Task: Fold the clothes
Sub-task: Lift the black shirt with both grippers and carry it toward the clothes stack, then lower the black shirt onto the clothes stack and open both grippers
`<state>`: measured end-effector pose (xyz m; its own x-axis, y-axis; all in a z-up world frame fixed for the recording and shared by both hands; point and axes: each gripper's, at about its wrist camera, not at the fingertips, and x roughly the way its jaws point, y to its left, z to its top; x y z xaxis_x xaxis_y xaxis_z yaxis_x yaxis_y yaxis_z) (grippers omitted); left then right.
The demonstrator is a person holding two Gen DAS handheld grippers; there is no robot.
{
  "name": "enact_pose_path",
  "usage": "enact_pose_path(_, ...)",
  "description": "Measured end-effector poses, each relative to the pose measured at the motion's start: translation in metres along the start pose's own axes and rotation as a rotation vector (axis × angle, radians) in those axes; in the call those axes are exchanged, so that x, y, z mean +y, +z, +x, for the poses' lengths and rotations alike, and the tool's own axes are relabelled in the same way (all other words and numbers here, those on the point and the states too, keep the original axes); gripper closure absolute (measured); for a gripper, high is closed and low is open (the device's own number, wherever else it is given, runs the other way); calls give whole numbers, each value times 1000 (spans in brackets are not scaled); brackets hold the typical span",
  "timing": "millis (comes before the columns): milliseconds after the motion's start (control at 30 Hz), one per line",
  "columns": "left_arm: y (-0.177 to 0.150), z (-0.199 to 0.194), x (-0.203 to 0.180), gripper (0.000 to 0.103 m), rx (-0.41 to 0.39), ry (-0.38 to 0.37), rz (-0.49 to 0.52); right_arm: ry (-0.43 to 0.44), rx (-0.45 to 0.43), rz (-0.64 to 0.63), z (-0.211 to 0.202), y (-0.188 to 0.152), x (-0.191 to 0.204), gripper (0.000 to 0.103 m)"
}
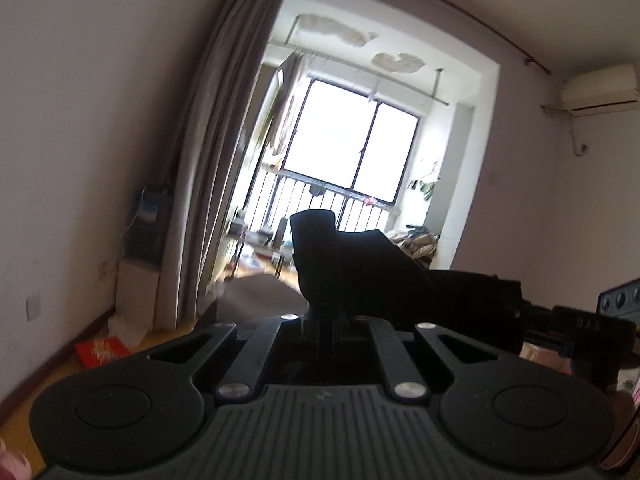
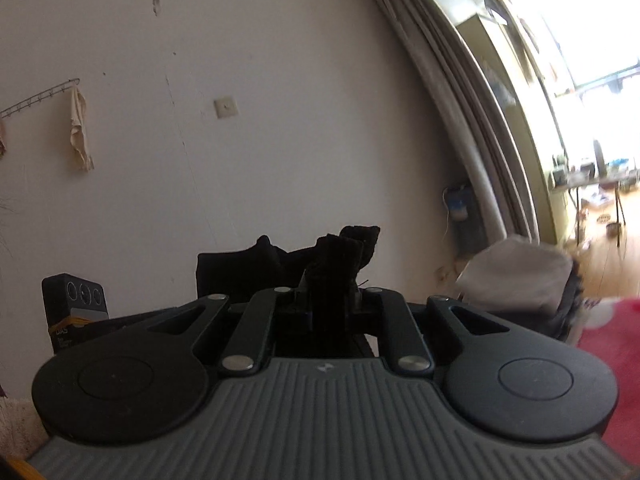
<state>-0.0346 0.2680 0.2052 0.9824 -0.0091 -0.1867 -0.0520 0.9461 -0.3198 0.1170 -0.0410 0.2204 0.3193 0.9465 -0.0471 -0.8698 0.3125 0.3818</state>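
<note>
A black garment (image 1: pixel 360 264) is held up in the air between both grippers, stretched sideways. In the left wrist view my left gripper (image 1: pixel 318 300) is shut on one bunched corner, and the cloth runs off to the right toward the other gripper's body (image 1: pixel 584 324). In the right wrist view my right gripper (image 2: pixel 334 280) is shut on another bunched edge of the black garment (image 2: pixel 248 268), which extends left toward the other gripper's housing (image 2: pixel 76 308). Both grippers point roughly level at the room's walls. The fingertips themselves are hidden by the dark cloth.
A bright balcony window (image 1: pixel 352 148) with grey curtains (image 1: pixel 216 160) lies ahead of the left gripper. A grey folded item (image 2: pixel 520 276) and red fabric (image 2: pixel 612 360) sit at lower right of the right view. A wall hook rail with a cloth (image 2: pixel 80 132) hangs at left.
</note>
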Motion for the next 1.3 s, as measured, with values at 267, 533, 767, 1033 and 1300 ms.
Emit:
enact_pose_path(267,-44,96,94,97,181,30,-144,-87,106,132,62,-40,-54,92)
enact_pose_path(533,-77,188,172,98,299,43,-241,-254,236,150,143,-74,-116,92)
enact_pose_path(767,-66,221,183,98,370,30,-252,-284,226,234,158,-87,-155,92)
enact_pose_path(1033,-81,277,196,98,492,52,-231,-306,250,337,187,-116,-210,92)
enact_pose_path(1300,-100,309,206,96,551,45,-179,-356,253,382,202,-144,-245,92)
